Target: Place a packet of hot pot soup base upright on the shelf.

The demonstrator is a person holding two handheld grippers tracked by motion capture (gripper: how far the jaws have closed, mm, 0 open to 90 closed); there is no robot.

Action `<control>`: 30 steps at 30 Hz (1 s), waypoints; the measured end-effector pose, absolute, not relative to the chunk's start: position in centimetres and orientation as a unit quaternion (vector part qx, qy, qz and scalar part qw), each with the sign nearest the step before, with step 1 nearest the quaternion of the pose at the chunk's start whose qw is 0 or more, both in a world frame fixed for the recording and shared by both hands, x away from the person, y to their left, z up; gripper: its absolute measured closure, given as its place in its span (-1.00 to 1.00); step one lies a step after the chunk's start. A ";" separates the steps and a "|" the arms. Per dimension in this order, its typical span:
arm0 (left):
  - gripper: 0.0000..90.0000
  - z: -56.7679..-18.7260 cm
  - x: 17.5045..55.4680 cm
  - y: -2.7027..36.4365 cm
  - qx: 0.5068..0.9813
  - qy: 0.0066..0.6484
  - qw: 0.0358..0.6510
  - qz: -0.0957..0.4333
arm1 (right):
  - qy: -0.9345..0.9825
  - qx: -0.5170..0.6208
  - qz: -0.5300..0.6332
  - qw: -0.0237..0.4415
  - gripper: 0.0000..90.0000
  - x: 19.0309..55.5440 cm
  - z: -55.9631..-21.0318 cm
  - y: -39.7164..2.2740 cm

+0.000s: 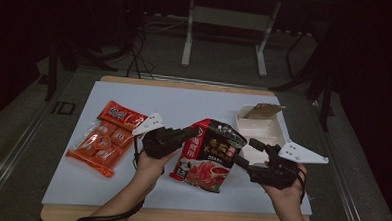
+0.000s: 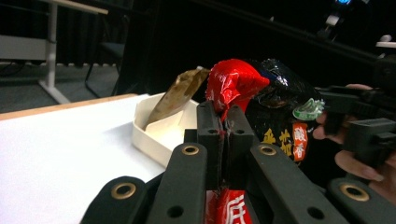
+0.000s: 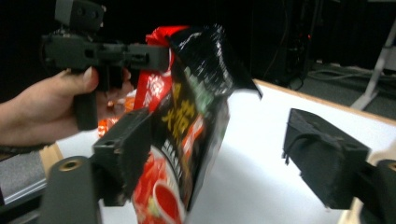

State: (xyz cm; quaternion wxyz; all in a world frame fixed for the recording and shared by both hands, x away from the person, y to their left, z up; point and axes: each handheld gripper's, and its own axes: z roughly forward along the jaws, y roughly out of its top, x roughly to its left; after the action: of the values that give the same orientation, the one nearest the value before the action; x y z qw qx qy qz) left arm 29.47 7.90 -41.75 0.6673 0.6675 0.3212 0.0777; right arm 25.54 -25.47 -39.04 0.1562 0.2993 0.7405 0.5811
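Forearms come in over the near edge of the table (image 1: 194,103), each hand carrying a hand-held gripper. Left hand-held gripper (image 2: 223,135) is clamped shut on a crumpled red corner of the red-and-black sauce packet (image 1: 209,153), which keeps the packet hanging upright off the table near the middle of the near edge. Right hand-held gripper (image 3: 219,158) stands with its jaws spread wide, one pad alongside the packet's face and the other well clear; it looks poised to take the free side, probably so the packet can be steadied or passed across. I judge the pinch on a bunched corner a slight one, so a pull from the right could slip it.

Beyond the packet, toward the right edge, sits a white tray (image 1: 256,127) with a brown sachet (image 1: 262,111) leaning tilted inside it, a likely place for the packet to go. Near the left edge lies an orange snack pack (image 1: 108,136), flat and well apart from both hands.
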 end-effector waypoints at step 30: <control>0.95 -41.9 28.8 8.4 0.646 0.305 0.696 0.073 | 0.734 0.288 0.608 0.097 0.70 27.2 -37.5 -23.3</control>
State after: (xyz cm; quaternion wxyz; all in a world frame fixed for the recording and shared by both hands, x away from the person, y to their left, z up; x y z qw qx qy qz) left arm 28.81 8.41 -41.90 0.6959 0.6460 0.3049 0.0734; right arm 27.19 -23.31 -37.46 0.0967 0.2881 0.7338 0.6076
